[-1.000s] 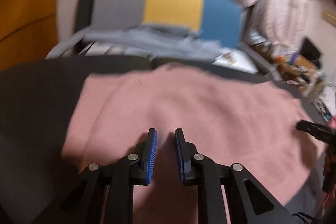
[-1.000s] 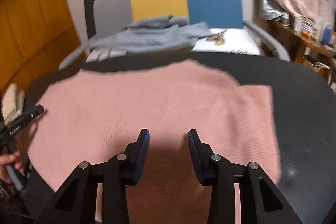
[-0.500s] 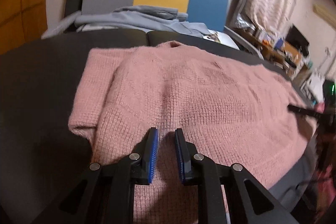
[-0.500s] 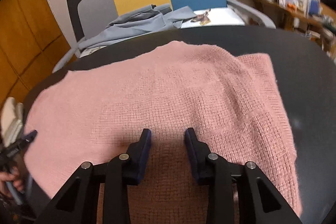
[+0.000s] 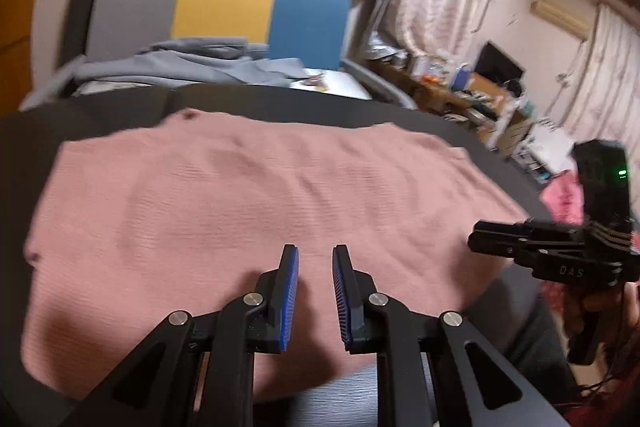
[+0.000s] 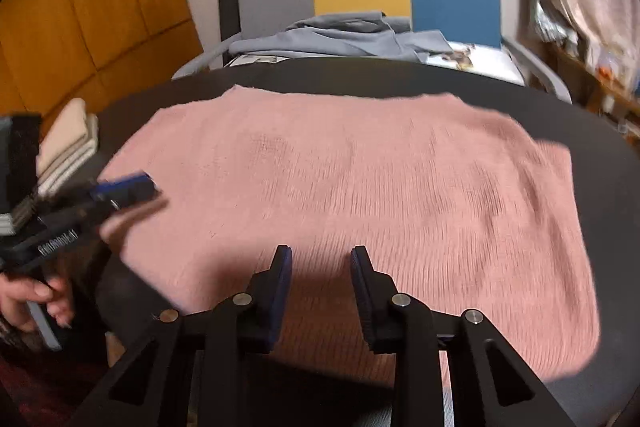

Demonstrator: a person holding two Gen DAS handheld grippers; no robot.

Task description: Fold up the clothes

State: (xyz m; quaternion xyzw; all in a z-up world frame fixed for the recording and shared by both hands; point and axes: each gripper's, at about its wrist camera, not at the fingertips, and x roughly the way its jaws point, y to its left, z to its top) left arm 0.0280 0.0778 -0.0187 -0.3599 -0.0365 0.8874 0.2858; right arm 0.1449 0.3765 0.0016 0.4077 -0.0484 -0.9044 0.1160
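black hand-held gripper, blue ribbed pads, silver screws

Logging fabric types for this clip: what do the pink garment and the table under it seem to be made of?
Pink garment: looks like a soft knit, perhaps wool or acrylic; fine ribbed rows show across a matte surface, though motion blur softens them. Table: dark, smooth and hard-looking with a faint sheen, possibly laminate or painted wood; the exact material cannot be told.

text: "DAS" | on: right gripper black body | other gripper's white print: too blurred to read
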